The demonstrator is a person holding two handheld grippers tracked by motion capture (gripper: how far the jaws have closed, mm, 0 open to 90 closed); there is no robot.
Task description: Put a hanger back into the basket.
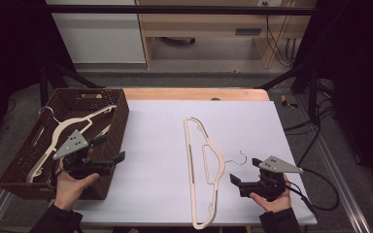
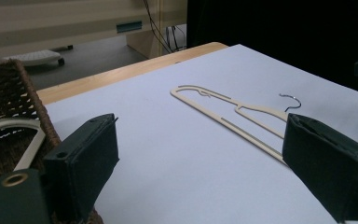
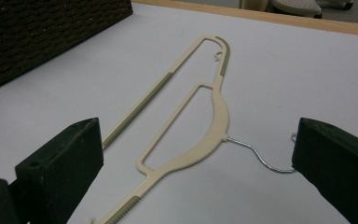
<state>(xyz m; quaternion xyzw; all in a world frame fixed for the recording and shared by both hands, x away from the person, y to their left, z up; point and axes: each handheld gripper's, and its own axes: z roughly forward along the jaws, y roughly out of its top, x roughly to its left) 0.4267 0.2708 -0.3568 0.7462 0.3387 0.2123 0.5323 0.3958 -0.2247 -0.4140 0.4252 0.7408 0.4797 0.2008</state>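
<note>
White-sheeted table [image 1: 155, 145] — cream hanger [image 1: 193, 160], wicker basket [image 1: 114, 121]

Cream hanger [image 1: 200, 170] lies flat on white sheet [image 1: 150, 160].

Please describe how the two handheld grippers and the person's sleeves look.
Each gripper, left and right, is a black body with two blocky, dark, flat-faced jaws and a grey three-cornered plate with dark holes on top. A black cable trails from the right one. Both sleeves are dark.

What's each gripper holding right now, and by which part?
Nothing. Left gripper is open at the basket edge; right gripper is open beside the table hanger's hook, not touching it.
</note>
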